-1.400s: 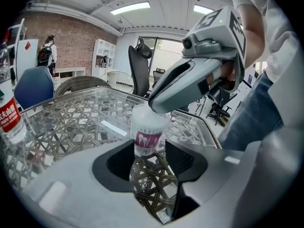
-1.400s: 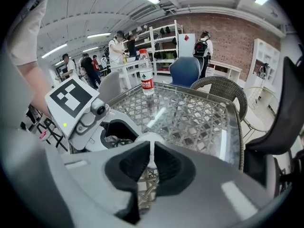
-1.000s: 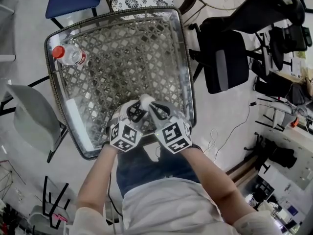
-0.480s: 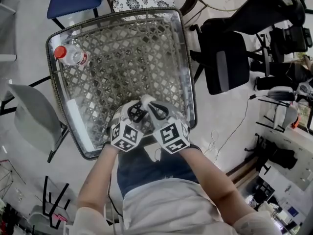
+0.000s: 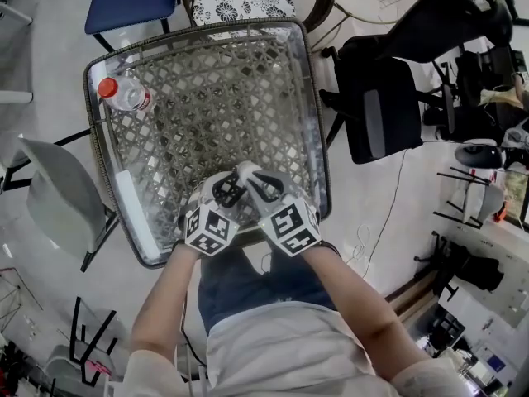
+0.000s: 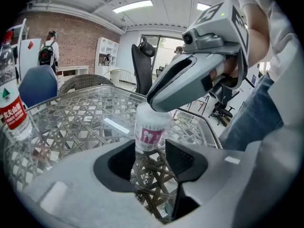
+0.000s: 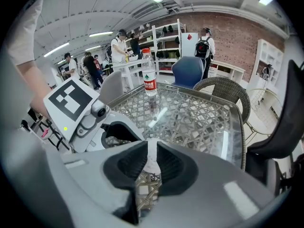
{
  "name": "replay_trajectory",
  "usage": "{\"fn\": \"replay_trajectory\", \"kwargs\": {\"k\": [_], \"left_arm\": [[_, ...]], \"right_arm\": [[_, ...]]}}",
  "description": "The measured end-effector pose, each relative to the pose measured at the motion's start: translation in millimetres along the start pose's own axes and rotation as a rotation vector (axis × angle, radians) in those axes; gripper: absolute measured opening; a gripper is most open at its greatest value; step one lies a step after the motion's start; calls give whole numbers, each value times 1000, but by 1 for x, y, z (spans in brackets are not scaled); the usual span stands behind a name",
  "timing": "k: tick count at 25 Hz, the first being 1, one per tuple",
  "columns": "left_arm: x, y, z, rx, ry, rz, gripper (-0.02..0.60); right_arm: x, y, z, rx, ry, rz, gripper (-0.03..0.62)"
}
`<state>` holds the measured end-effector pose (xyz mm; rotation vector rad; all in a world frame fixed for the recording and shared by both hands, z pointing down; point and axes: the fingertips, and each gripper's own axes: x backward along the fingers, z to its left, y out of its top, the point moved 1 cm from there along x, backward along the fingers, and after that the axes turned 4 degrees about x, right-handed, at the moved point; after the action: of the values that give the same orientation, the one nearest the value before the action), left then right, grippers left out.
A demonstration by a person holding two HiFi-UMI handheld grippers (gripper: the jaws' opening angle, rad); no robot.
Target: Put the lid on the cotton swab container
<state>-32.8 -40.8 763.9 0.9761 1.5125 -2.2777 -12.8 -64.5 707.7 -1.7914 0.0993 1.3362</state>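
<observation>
Glass-over-wicker bench (image 5: 207,73) is carrying the cotton swab container (image 6: 152,127), which is standing upright close to the near edge. The left tool (image 6: 151,152) is bracketing the container's lower body, its jaws standing wide and the pads appearing to press against the clear wall to steady it. The right tool (image 7: 152,142) is reaching onto the container's top from above. Its jaws have just been opening. The white lid (image 7: 153,159) is sitting in the narrow gap between them, and the pads appear to be letting go of it. By this reading, the lid is being released onto the container's mouth. The right tool is hiding the seam, so full seating is not confirmable. Lifting the right tool clear and checking the fit is probably what is remaining.
</observation>
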Motion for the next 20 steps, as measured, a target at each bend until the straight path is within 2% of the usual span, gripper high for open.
{"fn": "replay_trajectory", "kwargs": {"k": [6, 7, 8, 9, 14, 20], "left_arm": [[28, 13, 5, 34, 91, -19, 185], [35, 18, 8, 48, 112, -36, 155], [43, 25, 11, 69, 132, -61, 72], [52, 33, 14, 97, 151, -91, 15], [97, 78, 26, 223, 240, -222, 8], [144, 134, 23, 257, 317, -335, 8]], "right_arm": [[31, 31, -5, -19, 12, -123, 61], [37, 37, -6, -27, 19, -146, 61], [44, 42, -9, -44, 30, -169, 61], [50, 47, -11, -67, 42, -192, 51], [82, 68, -22, -167, 96, -287, 11], [123, 97, -33, -129, 114, -384, 5]]}}
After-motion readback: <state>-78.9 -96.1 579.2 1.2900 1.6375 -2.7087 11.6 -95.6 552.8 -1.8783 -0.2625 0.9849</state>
